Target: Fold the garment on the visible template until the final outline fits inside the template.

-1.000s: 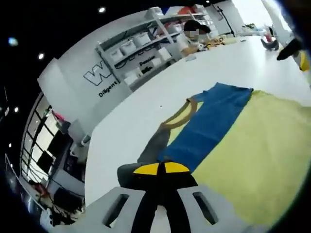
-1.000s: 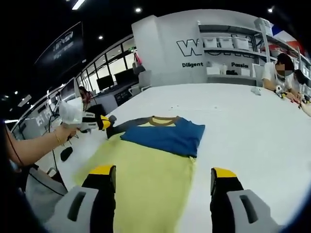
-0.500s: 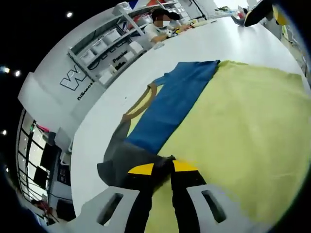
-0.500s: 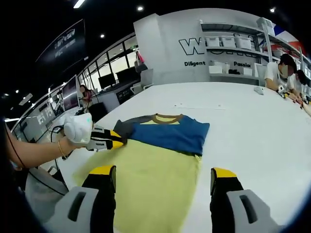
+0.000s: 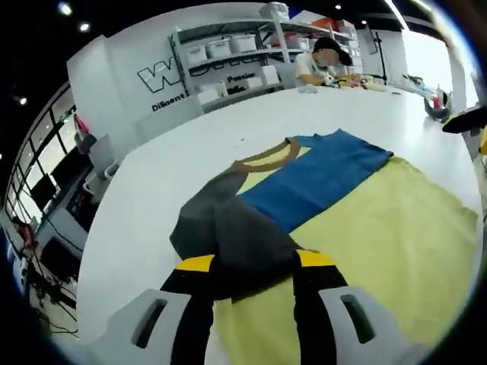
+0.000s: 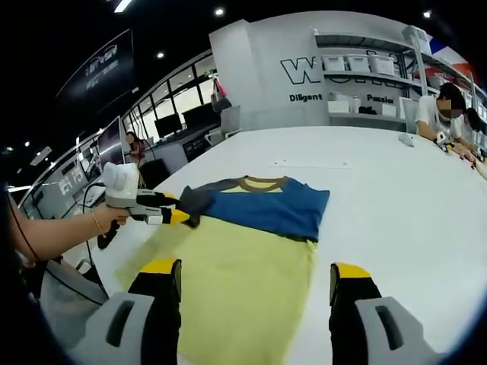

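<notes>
The garment (image 6: 243, 251), a yellow shirt with a blue band folded across its chest, lies flat on the white table (image 6: 396, 198). The left gripper (image 5: 251, 266) has its jaws spread, the grey sleeve (image 5: 228, 228) (partly folded inward) lying between them. The right gripper (image 6: 255, 275) hangs released above the yellow hem, jaws wide apart.

A white wall (image 6: 259, 68) with dark lettering (image 6: 308, 72) stands beyond the table (image 6: 396, 198). Right of the lettering, shelves (image 6: 365, 65) hold white bins. 1 person (image 6: 445, 114) sits at the table's far right edge. Monitors (image 6: 171, 125) line windows left of the wall.
</notes>
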Demonstrator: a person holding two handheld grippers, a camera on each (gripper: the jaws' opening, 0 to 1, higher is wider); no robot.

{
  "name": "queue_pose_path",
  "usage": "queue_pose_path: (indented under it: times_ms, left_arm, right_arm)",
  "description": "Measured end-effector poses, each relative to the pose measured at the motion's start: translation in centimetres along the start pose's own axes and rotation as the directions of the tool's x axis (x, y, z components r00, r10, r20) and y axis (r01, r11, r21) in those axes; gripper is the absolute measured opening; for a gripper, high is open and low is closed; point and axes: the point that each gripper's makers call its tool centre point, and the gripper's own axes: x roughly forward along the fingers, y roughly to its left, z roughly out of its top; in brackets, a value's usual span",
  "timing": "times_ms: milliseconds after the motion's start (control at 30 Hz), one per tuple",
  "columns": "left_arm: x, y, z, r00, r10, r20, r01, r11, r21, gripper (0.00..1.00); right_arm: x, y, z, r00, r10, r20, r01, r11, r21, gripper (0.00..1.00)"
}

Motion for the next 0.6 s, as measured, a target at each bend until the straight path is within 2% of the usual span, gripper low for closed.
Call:
queue_pose_path:
  times_ms: [67, 367, 467, 500, 533, 600]
  left_arm:
    - [0.06, -0.14, -0.4, 1.0, -0.008, -0.009, 0.008, 0.998, -0.066, 0.44]
    - [0.29, -0.27, -0.55, 1.0, -0.004, -0.025, 0.003, 0.998, -0.069, 0.34]
    - [0.18, -0.21, -0.4, 1.0, 0.003, -0.022, -0.004, 0.999, -0.051, 0.23]
    - [0.09, -0.19, -0.29, 1.0, 0.002, -0.018, -0.003, 0.999, -0.049, 0.16]
    - [-0.03, -0.24, -0.1, 1.0, -0.001, -0.012, 0.0, 0.999, -0.052, 0.02]
    - [-0.27, -0.22, 0.2, 1.0, -0.001, -0.002, 0.001, 0.998, -0.063, 0.02]
  right_arm:
    - [0.0, -0.1, -0.09, 1.0, -0.002, -0.004, 0.002, 1.0, 0.001, 0.78]
    - [0.19, -0.23, -0.21, 1.0, -0.002, -0.013, 0.002, 1.0, 0.002, 0.78]
    - [0.23, -0.21, -0.24, 1.0, -0.001, -0.016, 0.001, 1.0, 0.001, 0.78]
    - [0.23, -0.2, -0.24, 1.0, 0.0, -0.016, 0.0, 1.0, 0.001, 0.78]
    - [0.24, -0.19, -0.25, 1.0, 0.001, -0.016, -0.001, 1.0, 0.001, 0.78]
    - [0.22, -0.23, -0.25, 1.0, 0.0, -0.015, 0.0, 1.0, 0.003, 0.77]
